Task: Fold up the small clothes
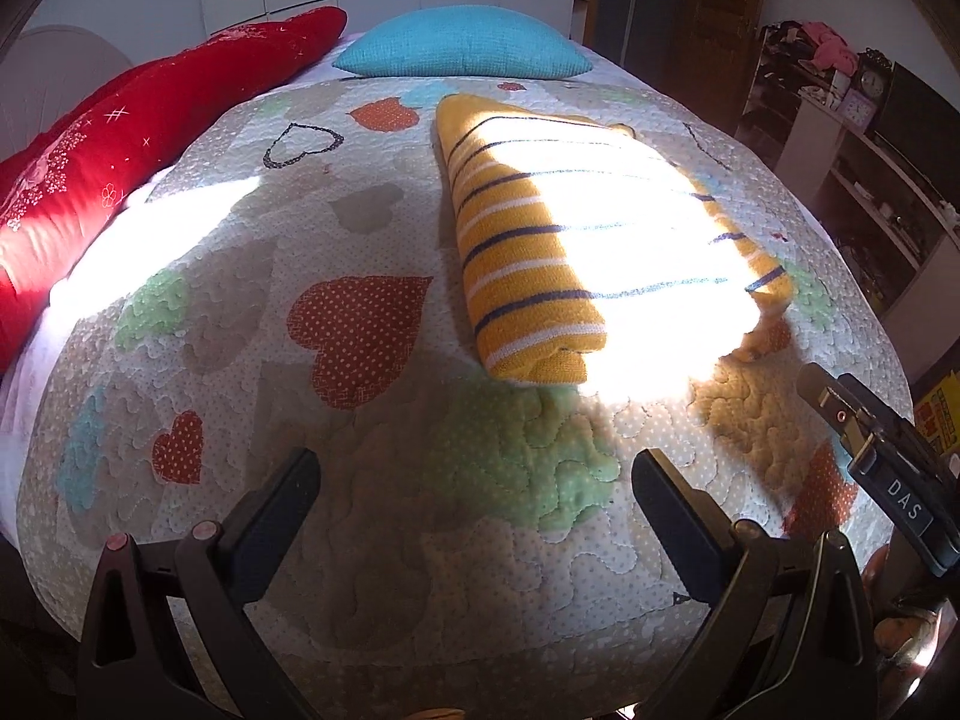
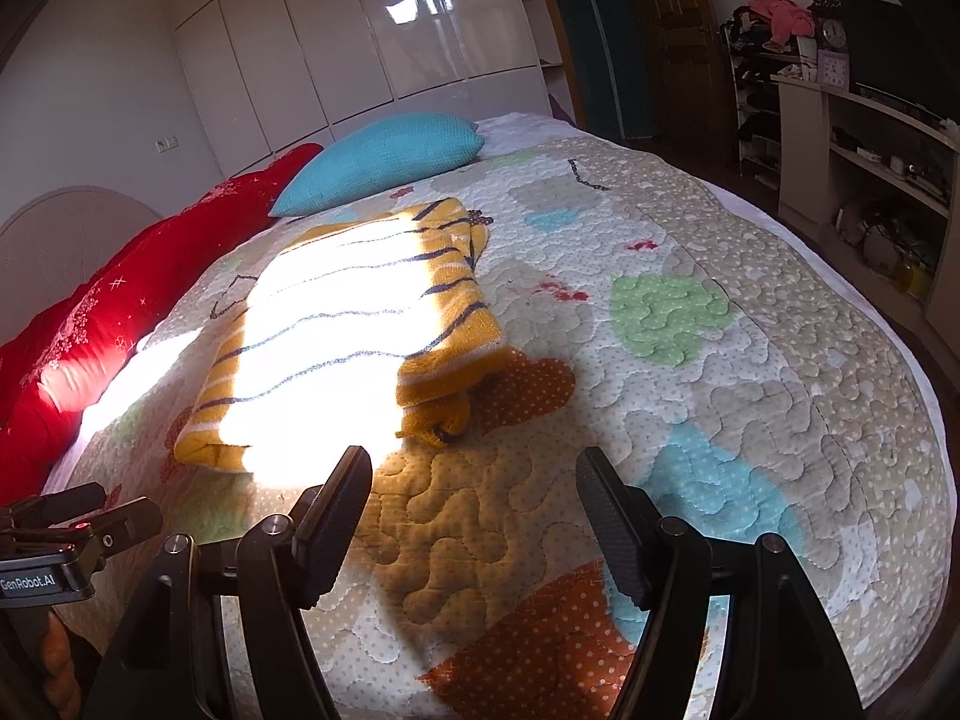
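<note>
- Left wrist view: the left gripper (image 1: 474,516) hangs over the near part of the bed, its jaws wide apart and holding nothing.
- The bed wears a quilted bedspread (image 1: 384,540) patched with orange, green and blue hearts, and a hard band of sunlight cuts across it.
- The yellow striped garment (image 1: 540,252) lies folded into a neat block on the bedspread, beyond both grippers, half bleached by that sunlight.
- A turquoise pillow (image 1: 462,45) sits at the far edge of the bed, with a long red cushion (image 1: 120,138) running along the left side.
- Right wrist view: the right gripper (image 2: 474,516) has its jaws apart too, empty, above the quilt.
- Glossy white wardrobe doors (image 2: 384,42) fill the far wall, and cluttered shelves (image 2: 870,156) with a clock (image 2: 834,33) stand to the right.
</note>
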A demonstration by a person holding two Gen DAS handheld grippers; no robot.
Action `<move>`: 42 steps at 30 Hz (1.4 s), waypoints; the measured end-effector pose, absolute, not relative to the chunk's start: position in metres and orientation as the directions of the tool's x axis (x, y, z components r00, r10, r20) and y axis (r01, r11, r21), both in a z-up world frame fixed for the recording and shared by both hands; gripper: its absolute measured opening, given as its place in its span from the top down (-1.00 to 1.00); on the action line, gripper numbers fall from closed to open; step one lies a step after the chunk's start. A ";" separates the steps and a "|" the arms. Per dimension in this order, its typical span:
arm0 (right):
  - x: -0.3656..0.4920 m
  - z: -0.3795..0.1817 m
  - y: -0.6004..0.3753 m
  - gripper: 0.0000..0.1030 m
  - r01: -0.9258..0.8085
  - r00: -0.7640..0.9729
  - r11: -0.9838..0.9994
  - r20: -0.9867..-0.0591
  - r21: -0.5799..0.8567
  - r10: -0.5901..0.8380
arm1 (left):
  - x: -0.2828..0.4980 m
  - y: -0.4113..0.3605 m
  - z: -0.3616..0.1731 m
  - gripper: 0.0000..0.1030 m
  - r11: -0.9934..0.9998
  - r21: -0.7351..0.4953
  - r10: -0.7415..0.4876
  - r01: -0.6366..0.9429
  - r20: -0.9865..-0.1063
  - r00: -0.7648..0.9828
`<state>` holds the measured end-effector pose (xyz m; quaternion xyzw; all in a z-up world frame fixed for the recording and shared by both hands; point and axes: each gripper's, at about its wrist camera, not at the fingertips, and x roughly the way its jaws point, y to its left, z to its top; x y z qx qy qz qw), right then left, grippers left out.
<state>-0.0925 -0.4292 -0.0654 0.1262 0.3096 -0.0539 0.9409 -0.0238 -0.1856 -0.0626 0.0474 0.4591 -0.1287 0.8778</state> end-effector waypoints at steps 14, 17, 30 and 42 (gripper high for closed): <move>-0.086 -0.068 -0.421 -0.47 0.161 0.795 0.972 -0.606 0.170 -0.026 | -0.024 -0.185 -0.072 -1.00 0.964 -0.034 -0.170 0.263 -0.839 0.516; -0.086 -0.068 -0.421 -0.47 0.161 0.795 0.972 -0.607 0.170 -0.025 | -0.024 -0.186 -0.074 -1.00 0.963 -0.038 -0.174 0.266 -0.843 0.510; -0.085 -0.071 -0.419 -0.48 0.154 0.791 0.974 -0.612 0.165 -0.021 | -0.026 -0.190 -0.077 -1.00 0.957 -0.052 -0.192 0.285 -0.851 0.488; -0.085 -0.072 -0.416 -0.49 0.148 0.789 0.976 -0.614 0.159 -0.020 | -0.024 -0.187 -0.082 -1.00 0.956 -0.079 -0.208 0.283 -0.862 0.462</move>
